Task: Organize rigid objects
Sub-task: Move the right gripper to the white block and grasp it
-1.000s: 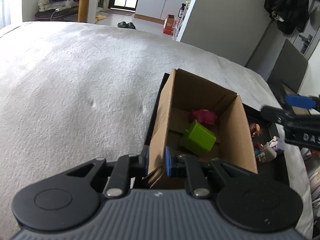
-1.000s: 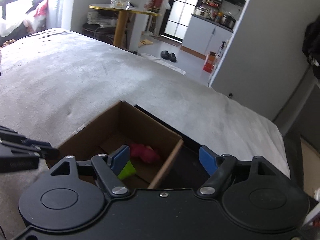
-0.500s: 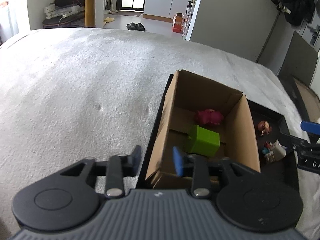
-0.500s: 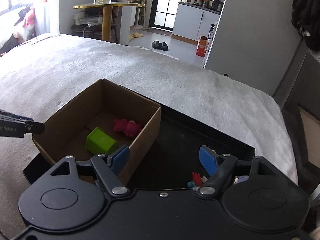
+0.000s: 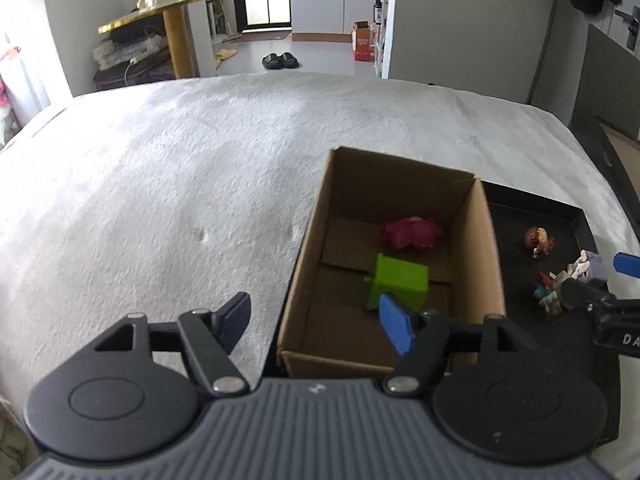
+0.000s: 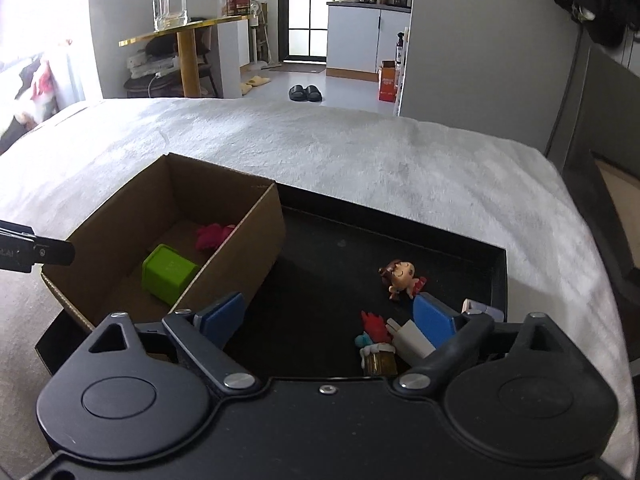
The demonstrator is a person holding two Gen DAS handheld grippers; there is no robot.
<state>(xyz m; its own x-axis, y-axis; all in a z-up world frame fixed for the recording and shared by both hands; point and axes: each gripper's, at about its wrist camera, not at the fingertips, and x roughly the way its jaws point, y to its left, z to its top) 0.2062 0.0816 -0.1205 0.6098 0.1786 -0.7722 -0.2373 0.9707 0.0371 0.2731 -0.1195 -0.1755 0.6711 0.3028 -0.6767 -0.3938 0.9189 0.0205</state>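
An open cardboard box (image 5: 486, 248) (image 6: 244, 240) stands in the left part of a black tray (image 6: 452, 240) (image 5: 580, 220) on a white blanket. In it lie a green cube (image 5: 398, 282) (image 6: 168, 272) and a pink toy (image 5: 412, 232) (image 6: 212, 236). Loose on the tray are a brown-haired figurine (image 6: 400, 276) (image 5: 539, 240), a red and teal toy (image 6: 374, 340) and a white piece (image 6: 410, 340). My left gripper (image 5: 314, 322) is open and empty, above the box's near left corner. My right gripper (image 6: 328, 316) is open and empty, above the tray's near edge.
The white blanket (image 5: 180, 184) spreads to the left of and behind the tray. A gold-topped side table (image 6: 188, 28) with a glass jar stands beyond the bed. Black slippers (image 6: 306, 93) lie on the floor. A dark panel (image 6: 600, 168) stands at the right.
My left gripper let go of the box's near wall, opened wide and drew back. My right gripper pulled back to the right from over the box to the tray's toys.
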